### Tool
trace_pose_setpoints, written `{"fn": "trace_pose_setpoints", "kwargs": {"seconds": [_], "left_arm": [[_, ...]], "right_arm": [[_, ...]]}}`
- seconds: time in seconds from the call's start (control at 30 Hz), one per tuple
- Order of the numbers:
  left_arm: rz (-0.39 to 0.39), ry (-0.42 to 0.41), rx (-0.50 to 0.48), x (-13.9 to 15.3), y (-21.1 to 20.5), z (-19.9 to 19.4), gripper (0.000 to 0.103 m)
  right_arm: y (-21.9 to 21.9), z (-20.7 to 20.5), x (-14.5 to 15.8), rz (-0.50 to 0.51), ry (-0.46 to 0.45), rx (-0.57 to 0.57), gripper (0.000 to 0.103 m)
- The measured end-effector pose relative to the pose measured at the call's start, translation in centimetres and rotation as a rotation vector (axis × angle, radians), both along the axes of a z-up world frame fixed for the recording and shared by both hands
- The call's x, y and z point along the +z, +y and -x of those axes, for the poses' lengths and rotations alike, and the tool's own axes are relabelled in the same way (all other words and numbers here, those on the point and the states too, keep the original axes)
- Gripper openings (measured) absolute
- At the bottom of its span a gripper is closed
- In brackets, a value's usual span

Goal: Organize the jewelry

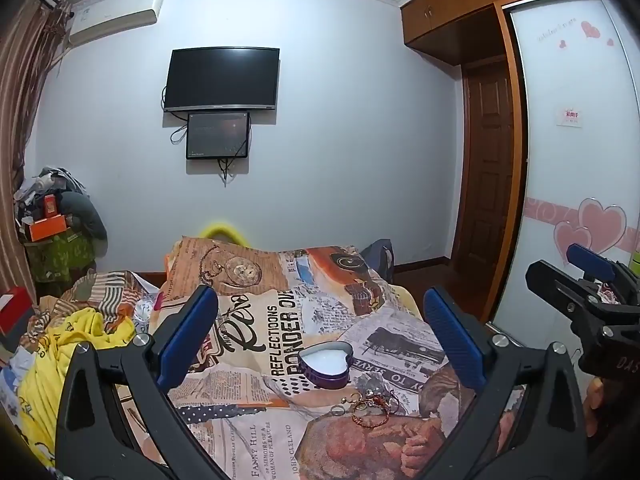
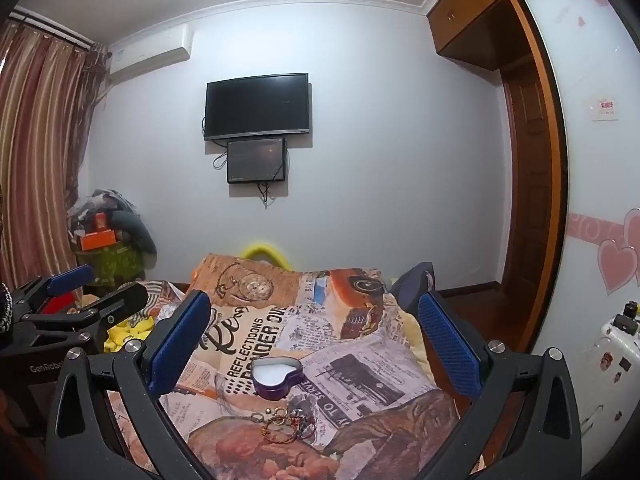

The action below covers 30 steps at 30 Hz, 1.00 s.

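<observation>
The left gripper [image 1: 320, 332] hovers above the bed with its blue-padded jaws spread wide and nothing between them; the right gripper [image 2: 316, 336] is held the same way, jaws wide apart and empty. Between the fingers of each sits a purple heart-shaped tin [image 1: 325, 365], lid off and white inside, resting on the newspaper-print blanket [image 1: 256, 328] (bold lettering reads "REFLECTIONS"). Just beside the tin, at about 5 o'clock from it in the left wrist view, lies a small tangle of jewelry [image 1: 370, 404]: rings, a reddish beaded bracelet and thin chains, too small to sort apart. In the right wrist view the same pile [image 2: 285, 424] lies at 6 o'clock from the tin [image 2: 277, 376]. At 12 o'clock a dark television [image 1: 221, 79] hangs on the wall, a smaller screen [image 1: 218, 135] directly beneath it.
</observation>
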<state>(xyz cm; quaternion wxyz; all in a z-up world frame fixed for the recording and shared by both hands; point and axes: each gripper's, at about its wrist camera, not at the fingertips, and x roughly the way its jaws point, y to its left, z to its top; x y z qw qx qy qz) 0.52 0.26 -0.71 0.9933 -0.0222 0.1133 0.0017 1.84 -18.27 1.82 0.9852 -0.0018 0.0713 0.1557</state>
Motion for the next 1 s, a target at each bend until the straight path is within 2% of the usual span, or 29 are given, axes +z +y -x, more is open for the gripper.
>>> {"fn": "trace_pose_setpoints", "kwargs": {"seconds": [1.0], "left_arm": [[0.006,0.005,0.011,0.31,0.05,-0.13,0.103]], "right_arm": [[-0.02,-1.09,-0.55,-0.010,0.024,0.006,0.103]]}}
